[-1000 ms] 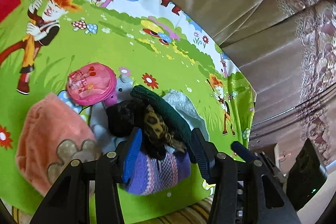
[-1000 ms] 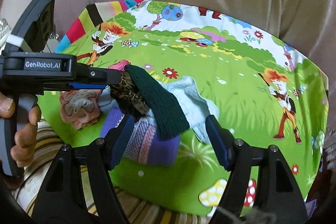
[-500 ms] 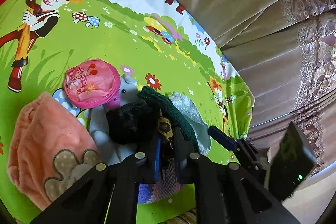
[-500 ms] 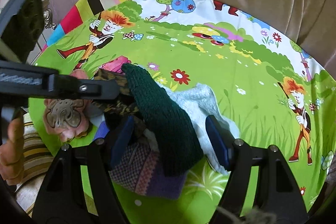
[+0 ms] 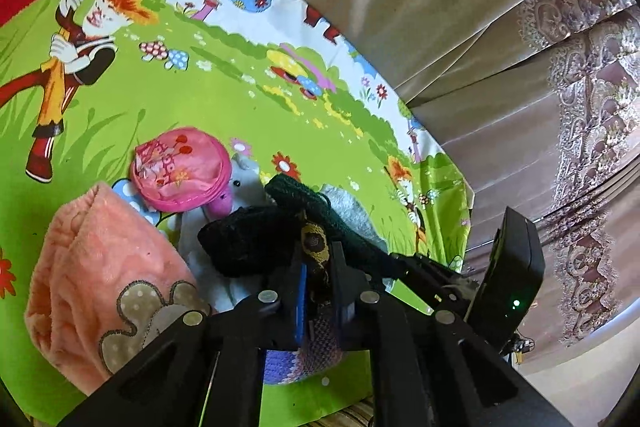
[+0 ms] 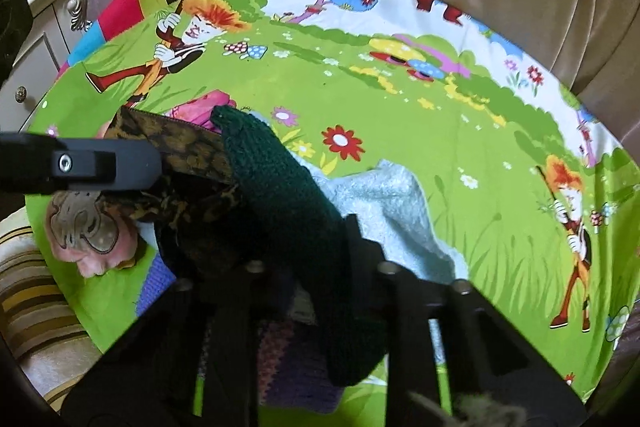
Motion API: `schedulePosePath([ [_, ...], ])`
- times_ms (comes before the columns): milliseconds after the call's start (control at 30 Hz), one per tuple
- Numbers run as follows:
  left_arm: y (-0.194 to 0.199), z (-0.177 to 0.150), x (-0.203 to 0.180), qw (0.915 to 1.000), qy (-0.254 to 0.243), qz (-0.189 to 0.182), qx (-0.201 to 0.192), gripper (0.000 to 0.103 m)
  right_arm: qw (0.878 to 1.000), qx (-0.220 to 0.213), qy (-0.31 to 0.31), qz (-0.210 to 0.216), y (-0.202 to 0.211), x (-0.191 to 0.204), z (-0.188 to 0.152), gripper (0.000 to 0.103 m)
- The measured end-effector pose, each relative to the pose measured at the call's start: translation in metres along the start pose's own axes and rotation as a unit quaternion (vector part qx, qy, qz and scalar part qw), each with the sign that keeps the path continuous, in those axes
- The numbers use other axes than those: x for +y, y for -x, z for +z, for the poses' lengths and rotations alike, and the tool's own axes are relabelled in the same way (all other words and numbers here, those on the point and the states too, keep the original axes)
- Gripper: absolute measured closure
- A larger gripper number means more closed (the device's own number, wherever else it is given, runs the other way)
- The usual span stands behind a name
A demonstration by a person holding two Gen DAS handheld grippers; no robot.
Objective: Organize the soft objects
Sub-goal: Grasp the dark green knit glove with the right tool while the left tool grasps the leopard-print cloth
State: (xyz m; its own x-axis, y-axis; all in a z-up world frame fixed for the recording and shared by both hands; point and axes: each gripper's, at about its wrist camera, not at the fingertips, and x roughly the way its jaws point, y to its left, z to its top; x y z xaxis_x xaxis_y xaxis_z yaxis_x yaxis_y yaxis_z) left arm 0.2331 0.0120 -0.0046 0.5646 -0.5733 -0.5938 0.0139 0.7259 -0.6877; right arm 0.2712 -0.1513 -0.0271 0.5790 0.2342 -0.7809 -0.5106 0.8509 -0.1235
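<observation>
A heap of soft things lies on a green cartoon sheet (image 5: 160, 99). My left gripper (image 5: 318, 279) is shut on a leopard-print cloth (image 5: 314, 247), which shows stretched out in the right wrist view (image 6: 180, 143) under one of the left fingers (image 6: 120, 163). My right gripper (image 6: 304, 259) is closing its jaws, and its pads squeeze a dark green knit piece (image 6: 280, 195) that sticks out between them. Under both lie a purple striped knit (image 5: 308, 351), a black knit (image 5: 248, 239) and a pale blue towel (image 6: 392, 203).
A peach fleece cloth with a flower patch (image 5: 100, 275), a pink round pouch (image 5: 180, 171) and a grey plush toy (image 5: 248, 179) sit left of the heap. Beige drapes (image 5: 440, 7) rise behind. A white cabinet (image 6: 52, 27) and a striped cushion (image 6: 36, 307) flank the sheet.
The left jaws shut on the leopard-print cloth. The right gripper came lower and closer over the heap, and its wide jaws drew together on the dark green knit.
</observation>
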Motion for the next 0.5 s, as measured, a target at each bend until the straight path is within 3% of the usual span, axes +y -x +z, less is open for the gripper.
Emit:
schedulePosePath([
  [500, 0.033, -0.013, -0.038, 0.9975, -0.026, -0.042, -0.051, 0.093, 0.993, -0.082, -0.078, -0.016, 0.082, -0.019, -0.011, 0.087],
])
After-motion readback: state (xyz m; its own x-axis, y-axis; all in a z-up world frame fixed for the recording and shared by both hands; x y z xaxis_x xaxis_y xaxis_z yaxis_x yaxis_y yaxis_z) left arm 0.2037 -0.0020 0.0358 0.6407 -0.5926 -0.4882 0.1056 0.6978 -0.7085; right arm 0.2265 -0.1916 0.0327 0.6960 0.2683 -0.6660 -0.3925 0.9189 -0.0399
